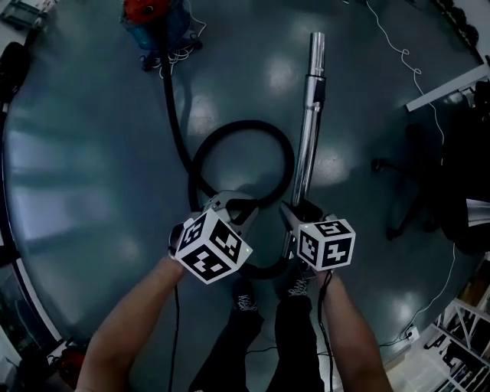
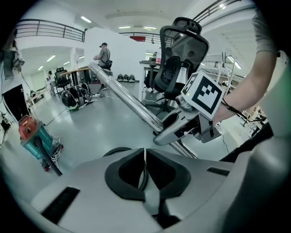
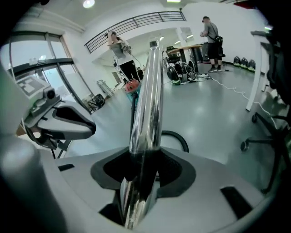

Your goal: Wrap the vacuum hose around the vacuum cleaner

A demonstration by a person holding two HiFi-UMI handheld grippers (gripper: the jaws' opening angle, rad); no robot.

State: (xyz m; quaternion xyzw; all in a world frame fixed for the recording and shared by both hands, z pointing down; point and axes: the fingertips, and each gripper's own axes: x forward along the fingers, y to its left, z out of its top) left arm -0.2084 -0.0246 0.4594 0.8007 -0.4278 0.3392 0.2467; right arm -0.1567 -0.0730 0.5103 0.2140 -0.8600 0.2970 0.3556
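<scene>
Risk: my right gripper (image 1: pixel 293 216) clamps the smooth metal tube (image 1: pixel 310 115), left gripper (image 1: pixel 230 205) pinched shut on nothing, vacuum cleaner (image 1: pixel 155 19) far off at 11 o'clock, so I'd expect the tube to slip or the looped hose (image 1: pixel 243 125) to snag.

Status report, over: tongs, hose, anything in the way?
Left tongs shut, empty. Right tongs clamped on shiny chrome wand tube. Black hose looped on floor, unwrapped; red-and-teal vacuum cleaner beyond. Black office chair stands right, apart.
</scene>
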